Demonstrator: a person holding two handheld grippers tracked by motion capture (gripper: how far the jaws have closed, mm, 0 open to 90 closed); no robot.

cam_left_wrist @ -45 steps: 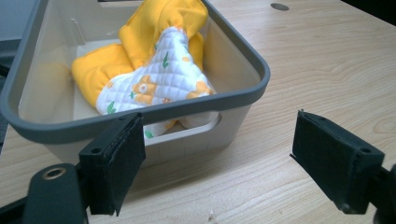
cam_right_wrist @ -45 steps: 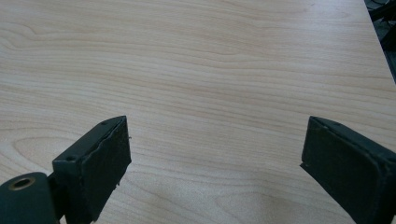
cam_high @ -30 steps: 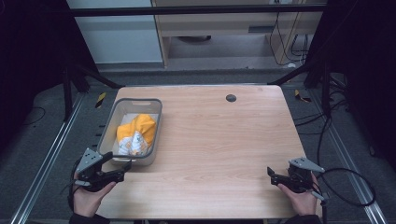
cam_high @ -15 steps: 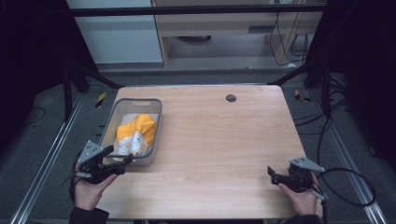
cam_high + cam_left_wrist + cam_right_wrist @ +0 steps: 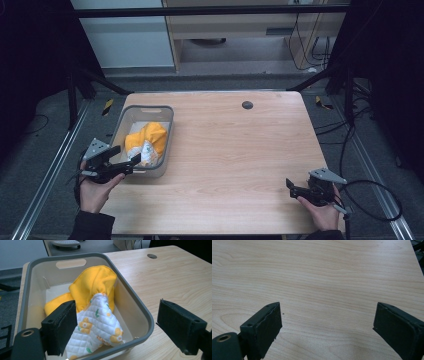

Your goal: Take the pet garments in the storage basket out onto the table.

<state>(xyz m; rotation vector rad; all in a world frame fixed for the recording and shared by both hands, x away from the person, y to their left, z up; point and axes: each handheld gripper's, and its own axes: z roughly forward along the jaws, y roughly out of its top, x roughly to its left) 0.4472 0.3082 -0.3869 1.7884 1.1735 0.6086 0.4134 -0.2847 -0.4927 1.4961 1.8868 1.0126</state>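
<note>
A grey plastic bin [image 5: 165, 120] stands on the left part of the wooden table [image 5: 235, 150]. Inside lies a bundle of yellow cloth [image 5: 150, 136] with a white quilted flowered part [image 5: 146, 150]. In the left gripper view the yellow cloth [image 5: 95, 282] rises over the flowered cloth [image 5: 97, 325] inside the bin [image 5: 135, 312]. My left gripper [image 5: 127, 162] is open at the bin's near end, its jaws either side of the near right corner. My right gripper [image 5: 290, 186] is open low over bare wood at the table's near right.
A dark round hole [image 5: 247, 105] sits near the table's far edge. Cables [image 5: 370, 200] trail off the right side. Metal rails [image 5: 45, 185] and dark frame legs flank the table. Bare wood [image 5: 324, 277] spreads ahead of the right gripper.
My left gripper has moved up and forward from the table's near left toward the bin's near end. The right gripper has stayed in place.
</note>
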